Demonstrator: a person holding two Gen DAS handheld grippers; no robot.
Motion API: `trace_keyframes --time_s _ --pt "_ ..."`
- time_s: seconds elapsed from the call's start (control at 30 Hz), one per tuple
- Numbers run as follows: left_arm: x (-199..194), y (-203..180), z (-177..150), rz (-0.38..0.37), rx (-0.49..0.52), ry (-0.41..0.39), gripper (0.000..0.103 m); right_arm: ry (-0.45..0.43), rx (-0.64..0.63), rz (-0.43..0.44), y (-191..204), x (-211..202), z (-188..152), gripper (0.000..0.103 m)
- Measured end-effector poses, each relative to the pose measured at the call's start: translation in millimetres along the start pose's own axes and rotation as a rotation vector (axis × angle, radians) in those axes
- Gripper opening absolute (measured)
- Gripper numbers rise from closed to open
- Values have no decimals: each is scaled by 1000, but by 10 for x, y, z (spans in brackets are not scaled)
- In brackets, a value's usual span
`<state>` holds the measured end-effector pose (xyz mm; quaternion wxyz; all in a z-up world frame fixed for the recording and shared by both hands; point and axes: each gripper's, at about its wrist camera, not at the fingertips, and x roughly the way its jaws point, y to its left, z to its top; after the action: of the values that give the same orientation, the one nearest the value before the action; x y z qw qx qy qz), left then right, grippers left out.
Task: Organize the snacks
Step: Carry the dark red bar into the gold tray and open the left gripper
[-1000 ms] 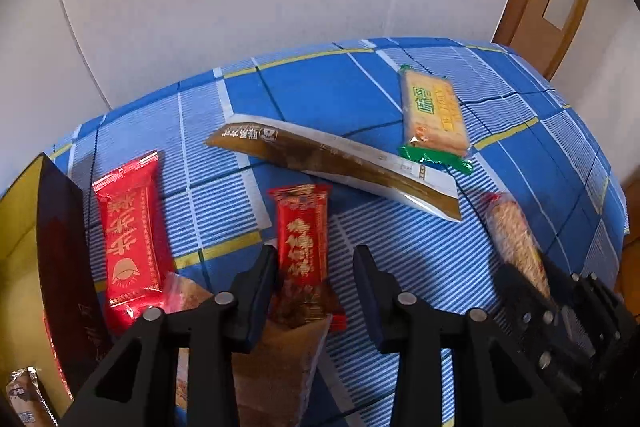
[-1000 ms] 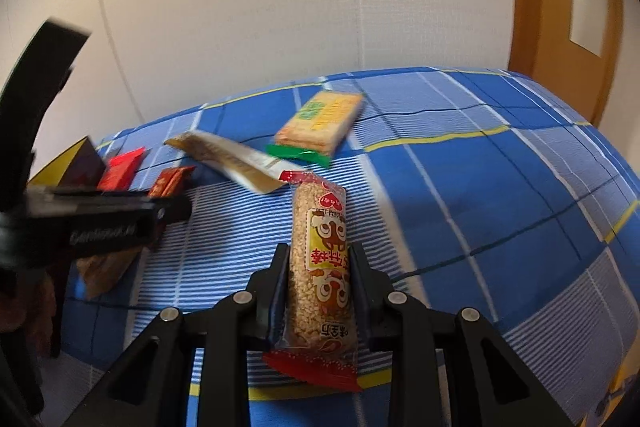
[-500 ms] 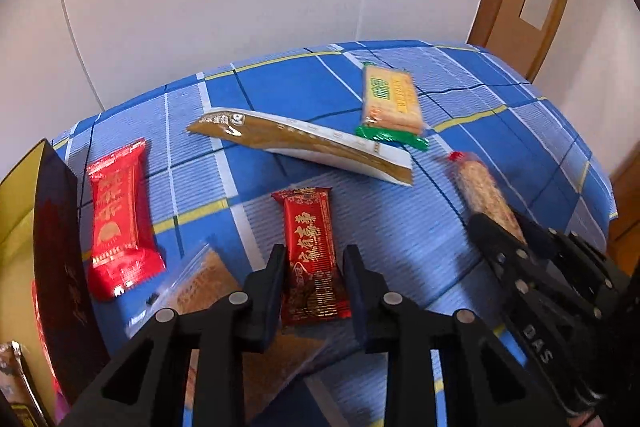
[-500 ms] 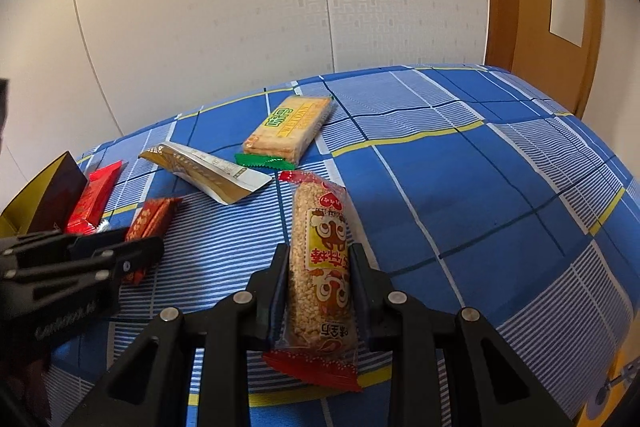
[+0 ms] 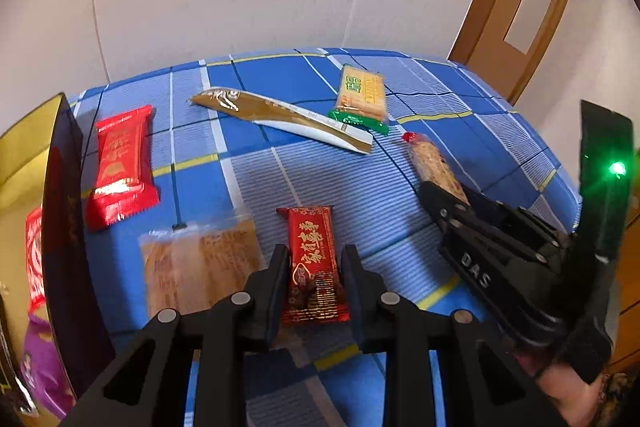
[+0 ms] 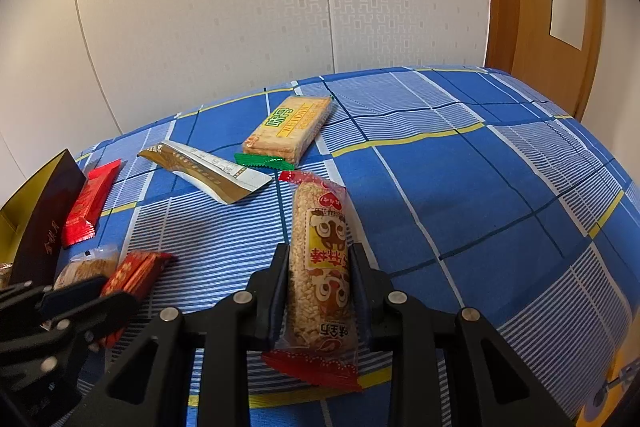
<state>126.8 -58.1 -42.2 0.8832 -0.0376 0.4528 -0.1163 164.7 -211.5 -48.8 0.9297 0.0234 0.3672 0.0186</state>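
Now — left tongs [image 5: 314, 283] just closing round red snack bar [image 5: 312, 263]; rt tongs [image 6: 320, 291] clamp rice-puff bar [image 6: 322, 267].

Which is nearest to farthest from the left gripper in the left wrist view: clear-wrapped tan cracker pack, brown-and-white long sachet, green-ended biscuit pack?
1. Clear-wrapped tan cracker pack, just left of the left gripper.
2. Brown-and-white long sachet, mid-table.
3. Green-ended biscuit pack, far right.
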Motion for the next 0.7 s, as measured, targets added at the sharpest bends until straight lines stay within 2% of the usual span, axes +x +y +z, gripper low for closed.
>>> trace_keyframes --time_s 0.37,0.57,0.7 --pt "-127 16 -126 -25 -13 -17 26 -1 -1 0 1 -1 -2 30" --pt "-248 85 -152 -88 -73 -50 26 -1 -1 0 1 -1 -3 30" --pt "-355 96 -177 -99 -76 -75 26 -2 -1 0 0 0 -3 30"
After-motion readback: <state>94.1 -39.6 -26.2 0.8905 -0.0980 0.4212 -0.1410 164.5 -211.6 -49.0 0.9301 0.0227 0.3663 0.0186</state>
